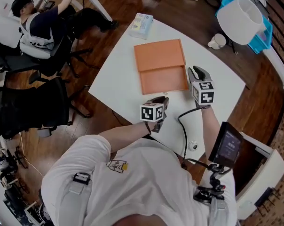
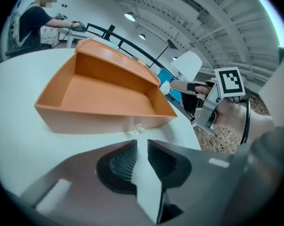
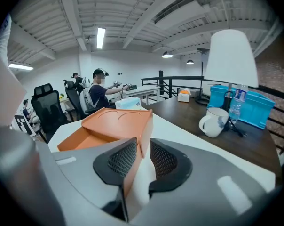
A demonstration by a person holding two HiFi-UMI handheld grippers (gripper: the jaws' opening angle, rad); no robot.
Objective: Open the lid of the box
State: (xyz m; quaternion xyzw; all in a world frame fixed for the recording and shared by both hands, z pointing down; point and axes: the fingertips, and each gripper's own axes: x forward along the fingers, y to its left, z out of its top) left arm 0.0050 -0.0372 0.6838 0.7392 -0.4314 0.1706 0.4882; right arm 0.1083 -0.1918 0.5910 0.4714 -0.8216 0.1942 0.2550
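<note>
The orange box [image 1: 161,65] sits open in the middle of the white bench [image 1: 118,79], its lid folded back on the far side and its shallow tray facing up, bare inside. The right hand-held gripper [image 3: 143,142] is at the box's right edge, and its two ribbed jaws are pinched onto a thin orange side wall that runs straight down between them. The left hand-held gripper [image 2: 142,142] hangs just in front of the box's near wall without touching it. Its jaws are only a narrow gap apart, with nothing but white bench showing through. A small clear bead or catch [image 2: 138,128] sits at the foot of that near wall, right ahead of the left jaws; what it is cannot be made out. Behind the box, near the bench's far edge, lies a pale tissue pack [image 1: 142,25]. Off to the box's right, on a darker wooden table, stand a white mug [image 3: 216,121], a white lamp [image 3: 228,55] and a blue bin [image 3: 255,105]. Well beyond the box's left side a person [image 1: 36,22] sits at another desk, with a black office chair [image 1: 34,102] nearer the bench
</note>
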